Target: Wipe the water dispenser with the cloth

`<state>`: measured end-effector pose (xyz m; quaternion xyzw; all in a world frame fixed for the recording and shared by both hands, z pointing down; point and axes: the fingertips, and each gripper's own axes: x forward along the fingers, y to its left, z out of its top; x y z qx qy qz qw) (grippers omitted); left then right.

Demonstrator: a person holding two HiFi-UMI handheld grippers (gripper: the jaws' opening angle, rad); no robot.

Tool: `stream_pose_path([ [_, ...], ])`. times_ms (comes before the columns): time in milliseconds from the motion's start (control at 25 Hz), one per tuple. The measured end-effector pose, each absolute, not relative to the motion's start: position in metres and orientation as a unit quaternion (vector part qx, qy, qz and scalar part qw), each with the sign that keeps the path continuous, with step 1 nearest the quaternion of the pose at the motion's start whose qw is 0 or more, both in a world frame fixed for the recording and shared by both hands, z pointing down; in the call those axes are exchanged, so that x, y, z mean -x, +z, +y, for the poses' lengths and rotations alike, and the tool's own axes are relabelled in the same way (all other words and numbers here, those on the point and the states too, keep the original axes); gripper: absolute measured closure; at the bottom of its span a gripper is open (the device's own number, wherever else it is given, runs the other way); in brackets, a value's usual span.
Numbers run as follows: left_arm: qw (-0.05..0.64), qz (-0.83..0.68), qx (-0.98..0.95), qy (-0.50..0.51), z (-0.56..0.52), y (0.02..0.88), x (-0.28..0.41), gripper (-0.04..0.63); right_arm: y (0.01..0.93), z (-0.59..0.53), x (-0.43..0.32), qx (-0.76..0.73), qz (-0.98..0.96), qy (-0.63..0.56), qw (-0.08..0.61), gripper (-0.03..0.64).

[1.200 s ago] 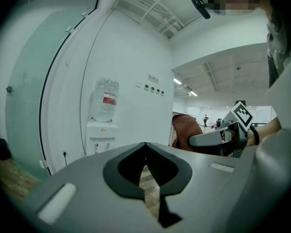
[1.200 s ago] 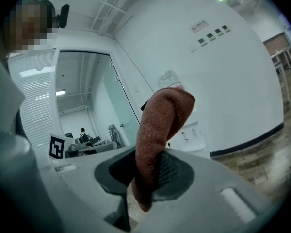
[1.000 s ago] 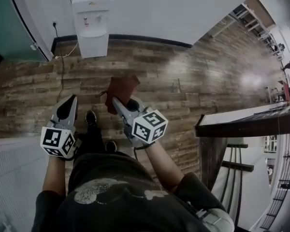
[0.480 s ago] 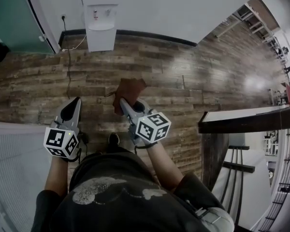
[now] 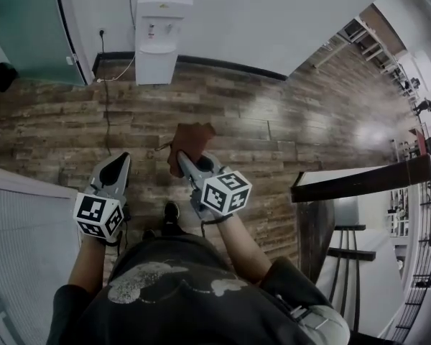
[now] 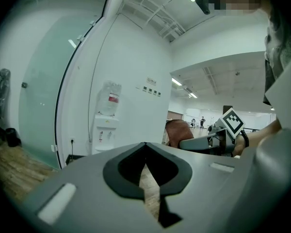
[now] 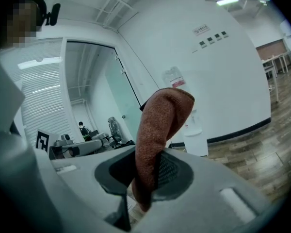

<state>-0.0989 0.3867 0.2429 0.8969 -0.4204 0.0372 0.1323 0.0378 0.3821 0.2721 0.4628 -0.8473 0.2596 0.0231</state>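
A white water dispenser (image 5: 159, 34) stands against the far wall, some way ahead across the wood floor; it also shows in the left gripper view as the water dispenser (image 6: 105, 125) with a bottle on top, and behind the cloth in the right gripper view (image 7: 191, 130). My right gripper (image 5: 179, 154) is shut on a reddish-brown cloth (image 5: 189, 141), which stands up from the jaws as the cloth (image 7: 157, 135). My left gripper (image 5: 118, 165) is shut with nothing in it, held level beside the right one.
A black cable (image 5: 106, 70) runs from a wall socket down along the floor near the dispenser. A frosted glass panel (image 5: 18, 27) is left of it. A dark table (image 5: 359, 182) and railing stand to my right. My shoe (image 5: 171, 213) shows below the grippers.
The view has shifted: the dispenser has slid right and looks nearer. Both grippers keep the same pose, the cloth still in the right one.
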Motion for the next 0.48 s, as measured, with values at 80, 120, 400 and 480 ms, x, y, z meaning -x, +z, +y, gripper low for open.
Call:
stream_pose_path([
  [80,0.136,-0.414,-0.899,0.036,0.392,0.245,0.101,0.577,0.273,0.39,-0.038,-0.469,-0.844,0.259,0.028,0.558],
  [120,0.136,-0.411,-0.901,0.036,0.394,0.245,0.101,0.577,0.274,0.394,-0.039,-0.472,-0.842,0.26,0.03,0.558],
  [400,0.144,-0.402,-0.904,0.028,0.419,0.249,0.102,0.575,0.282,0.424,-0.047,-0.49,-0.828,0.27,0.034,0.558],
  [480,0.147,-0.401,-0.904,0.029,0.426,0.25,0.103,0.577,0.284,0.432,-0.046,-0.49,-0.827,0.274,0.035,0.558],
])
